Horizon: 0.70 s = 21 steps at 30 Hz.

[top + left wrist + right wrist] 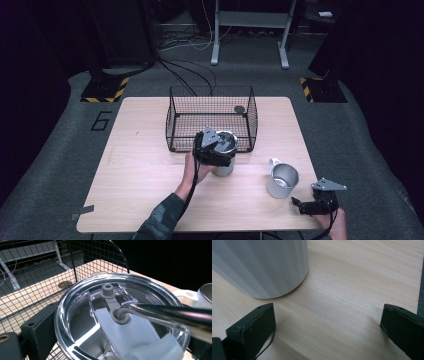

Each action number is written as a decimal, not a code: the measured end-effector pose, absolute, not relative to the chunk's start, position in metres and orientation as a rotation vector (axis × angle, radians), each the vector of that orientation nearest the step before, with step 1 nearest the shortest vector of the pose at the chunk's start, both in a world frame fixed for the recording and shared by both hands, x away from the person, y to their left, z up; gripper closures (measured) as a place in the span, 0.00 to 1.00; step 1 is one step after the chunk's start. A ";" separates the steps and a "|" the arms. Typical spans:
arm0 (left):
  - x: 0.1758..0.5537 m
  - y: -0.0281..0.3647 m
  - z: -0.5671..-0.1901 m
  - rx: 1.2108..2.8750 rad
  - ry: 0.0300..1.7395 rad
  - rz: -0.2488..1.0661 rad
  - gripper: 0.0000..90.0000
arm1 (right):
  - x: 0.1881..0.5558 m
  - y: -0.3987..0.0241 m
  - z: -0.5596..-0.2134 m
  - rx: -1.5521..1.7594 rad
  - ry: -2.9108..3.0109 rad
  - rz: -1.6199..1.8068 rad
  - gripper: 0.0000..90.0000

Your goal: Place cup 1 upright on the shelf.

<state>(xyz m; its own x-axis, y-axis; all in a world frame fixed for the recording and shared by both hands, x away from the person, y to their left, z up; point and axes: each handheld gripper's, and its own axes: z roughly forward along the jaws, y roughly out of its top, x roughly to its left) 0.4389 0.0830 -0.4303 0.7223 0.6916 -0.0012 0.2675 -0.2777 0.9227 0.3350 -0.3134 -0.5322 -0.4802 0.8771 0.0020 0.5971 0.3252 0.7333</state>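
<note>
Tumbler (223, 160) with a clear lid and metal straw, gripped by the left gripper (216, 150) right at the front of the wire basket (175, 120).

Seen from the left gripper view, the jaws stand on either side of the lid (75, 322) and look clamped on the cup just under its rim, which keeps it upright with the straw (165, 315) leaning back toward the camera; my guess is the hold is for lifting it over the basket's front wall. That wall rises just beside the cup, so it needs height before it goes forward. Inside the basket the floor looks free apart from a small round disc (239, 109) near the far right corner. The right gripper (311, 204) rests with jaws spread wide and holding nothing, near the table (140, 170) front edge, just beside the steel mug (281, 180), well apart from the tumbler.
</note>
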 end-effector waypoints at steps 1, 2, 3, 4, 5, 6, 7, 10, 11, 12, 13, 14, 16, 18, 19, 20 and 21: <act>0.439 0.083 -0.430 1.856 0.746 0.495 0.04 | 0.335 -0.313 -0.532 1.305 2.200 0.962 0.00; 0.439 0.083 -0.431 1.849 0.746 0.494 0.04 | 0.335 -0.313 -0.532 1.304 2.199 0.962 0.00; 0.439 0.083 -0.431 1.850 0.745 0.493 0.04 | 0.335 -0.313 -0.532 1.304 2.199 0.962 0.00; 0.439 0.083 -0.431 1.850 0.745 0.493 0.04 | 0.335 -0.313 -0.532 1.304 2.199 0.962 0.00; 0.439 0.083 -0.431 1.849 0.744 0.493 0.04 | 0.335 -0.313 -0.532 1.304 2.199 0.962 0.00; 0.439 0.083 -0.431 1.849 0.743 0.493 0.04 | 0.335 -0.313 -0.532 1.304 2.199 0.962 0.00; 0.439 0.083 -0.431 1.849 0.743 0.493 0.05 | 0.335 -0.313 -0.532 1.304 2.199 0.962 0.00; 0.439 0.084 -0.431 1.850 0.738 0.487 0.05 | 0.335 -0.313 -0.532 1.306 2.199 0.961 0.00; 0.440 0.084 -0.430 1.856 0.734 0.482 0.05 | 0.335 -0.313 -0.532 1.305 2.199 0.962 0.00; 0.439 0.084 -0.430 1.855 0.732 0.486 0.05 | 0.335 -0.313 -0.532 1.305 2.199 0.961 0.00; 0.439 0.084 -0.430 1.855 0.732 0.486 0.05 | 0.335 -0.313 -0.532 1.305 2.199 0.961 0.00; 0.439 0.084 -0.430 1.859 0.726 0.491 0.05 | 0.335 -0.313 -0.532 1.304 2.199 0.962 0.00; 0.438 0.085 -0.428 1.860 0.716 0.503 0.05 | 0.335 -0.313 -0.532 1.304 2.199 0.962 0.00; 0.435 0.088 -0.423 1.847 0.708 0.497 0.05 | 0.335 -0.313 -0.532 1.304 2.199 0.962 0.00; 0.435 0.088 -0.423 1.847 0.708 0.497 0.05 | 0.335 -0.313 -0.532 1.304 2.199 0.962 0.00; 0.434 0.089 -0.421 1.852 0.701 0.495 0.05 | 0.335 -0.313 -0.532 1.305 2.200 0.961 0.00; 0.434 0.089 -0.421 1.852 0.701 0.495 0.05 | 0.335 -0.313 -0.532 1.305 2.200 0.961 0.00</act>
<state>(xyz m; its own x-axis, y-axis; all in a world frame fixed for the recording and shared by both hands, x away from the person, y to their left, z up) 0.4335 0.0891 -0.4207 0.7428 0.6693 0.0137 0.2367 -0.2817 0.9299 0.3349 -0.3134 -0.5321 -0.4800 0.8773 0.0018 0.5972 0.3252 0.7332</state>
